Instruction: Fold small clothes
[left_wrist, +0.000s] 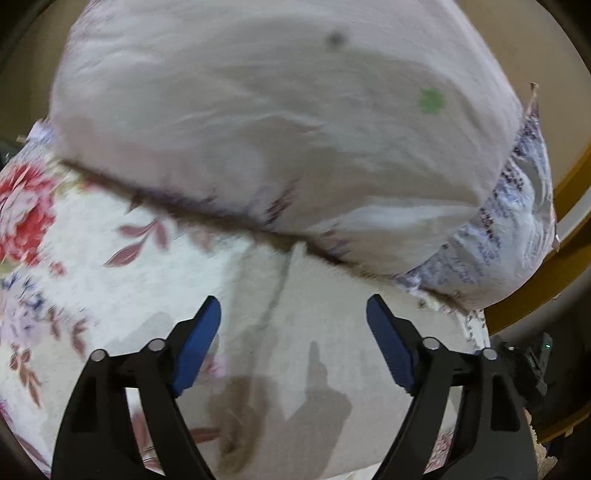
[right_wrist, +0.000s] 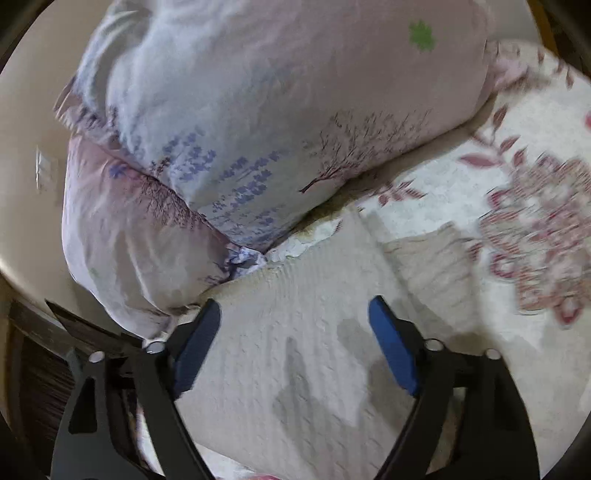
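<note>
Cream, textured cloth (right_wrist: 314, 332) is what both my grippers are hanging over right now. It's the small piece I'm folding, lying flat on the floral bedspread (left_wrist: 55, 229) with the red and pink flowers. From the right wrist view I can see a fold edge running diagonally across it, with a second layer (right_wrist: 424, 266) sticking out to the right of that edge.

My left gripper (left_wrist: 293, 310) has its jaws spread wide, nothing between the blue pads (left_wrist: 199, 343), just the pale cloth (left_wrist: 314, 350) and the gripper's shadow underneath. Same deal with my right gripper (right_wrist: 294, 310): wide apart, holding nothing, pads (right_wrist: 393, 347) hovering above the cream fabric. Can't tell from these shots whether either one is actually touching the cloth.

Right behind the cloth is a big puffy pillow (right_wrist: 277, 110), pinkish white with purple flowers, little tree prints and a green clover spot (right_wrist: 422, 35). In the left view it fills the whole top half (left_wrist: 258, 110), and its lower edge sits just past the far end of the cloth. Both shots are kinda blurry.
</note>
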